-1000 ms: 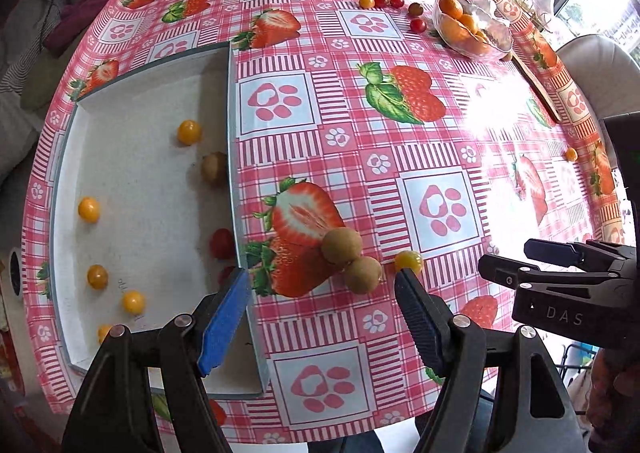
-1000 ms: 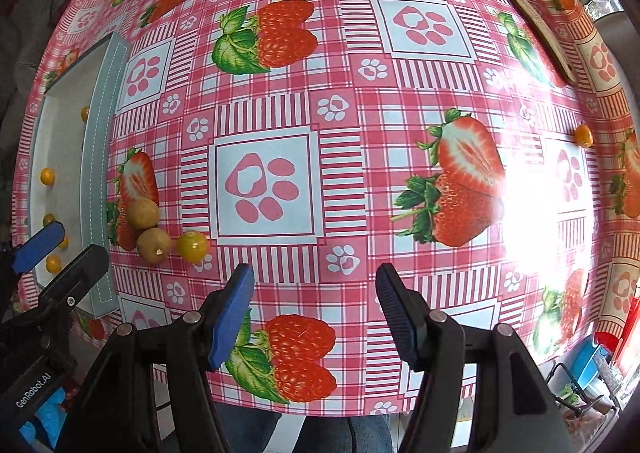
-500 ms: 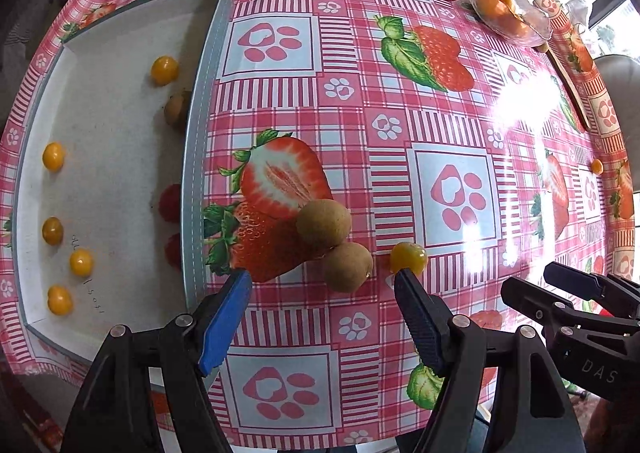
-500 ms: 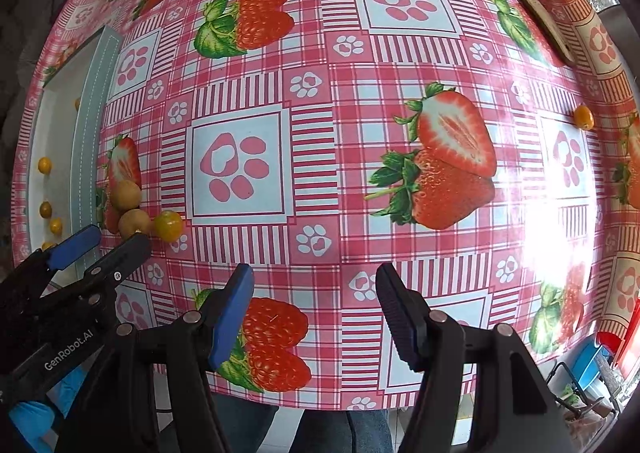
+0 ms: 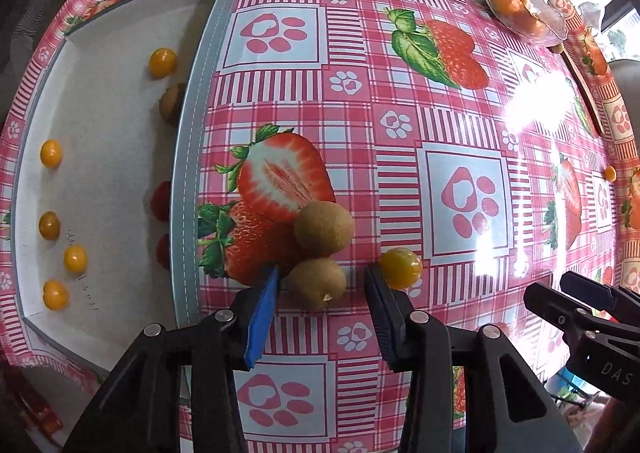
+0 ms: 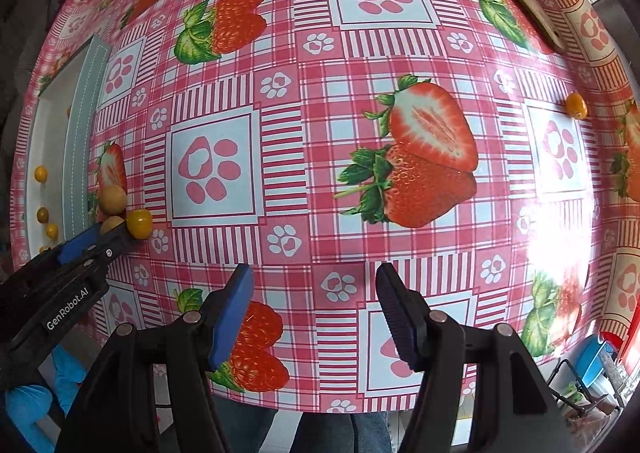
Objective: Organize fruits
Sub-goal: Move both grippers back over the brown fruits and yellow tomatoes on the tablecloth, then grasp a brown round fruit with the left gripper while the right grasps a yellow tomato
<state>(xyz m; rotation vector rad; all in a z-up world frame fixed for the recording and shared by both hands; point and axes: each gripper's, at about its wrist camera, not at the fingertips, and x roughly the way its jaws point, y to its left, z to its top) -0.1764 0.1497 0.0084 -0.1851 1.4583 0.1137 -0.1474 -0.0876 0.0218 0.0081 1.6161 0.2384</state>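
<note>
Since the earlier frame the left gripper [image 5: 320, 285] had moved forward and lower, so that the nearer brown fruit [image 5: 317, 283] now lay between its two spread fingers, not yet pinched. The blue pad was just beside the fruit on its left; the black finger on the other side stood a little apart from it. The second brown fruit [image 5: 324, 229] touched the first one from behind, and a yellow cherry tomato [image 5: 401, 267] sat just outside the black finger. All three lay on the strawberry tablecloth [image 5: 400, 93], near the wall of the grey tray [image 5: 188, 173], where several yellow, red and brown fruits were already lying.

The right gripper [image 6: 314, 313] hung open over a bare part of the cloth, holding nothing.

I judged the brown fruit to be light, round and ready to roll, with a thin dry shell that can crack under hard pressure. The best hold seemed across its widest middle, with a gentle closing. The risk was that the fingers push the neighbour fruit or the tomato away.
</note>
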